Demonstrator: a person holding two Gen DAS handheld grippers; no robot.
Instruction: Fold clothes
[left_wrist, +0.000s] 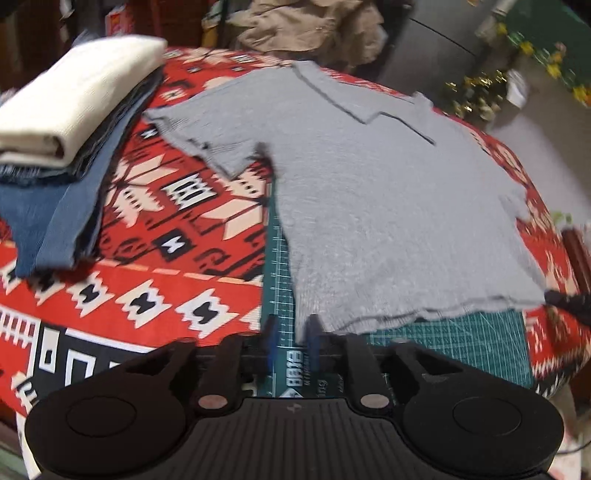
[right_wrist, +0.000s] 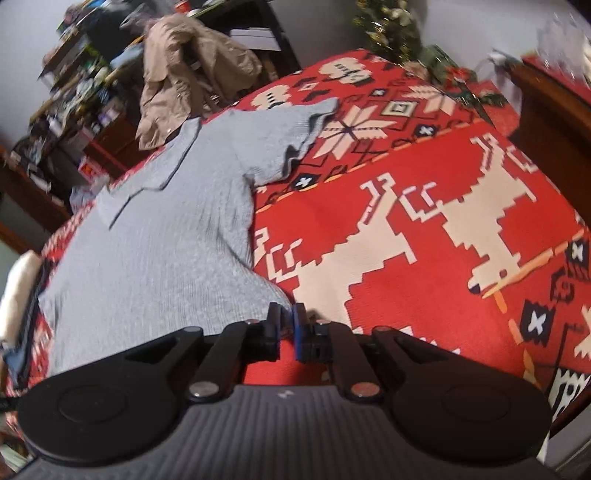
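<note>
Grey T-shirt (left_wrist: 388, 206) spread flat on the bench (left_wrist: 147, 302), beside folded stack (left_wrist: 66, 122). Your left hand-held gripper (left_wrist: 291, 332) is slightly spread at the hem; the right hand-held gripper (right_wrist: 285, 321) nearly pressed together, apparently empty. Uneven grips could skew any fold.

Grey T-shirt (left_wrist: 369, 192) flat beside folded stack (left_wrist: 66, 122)
</note>
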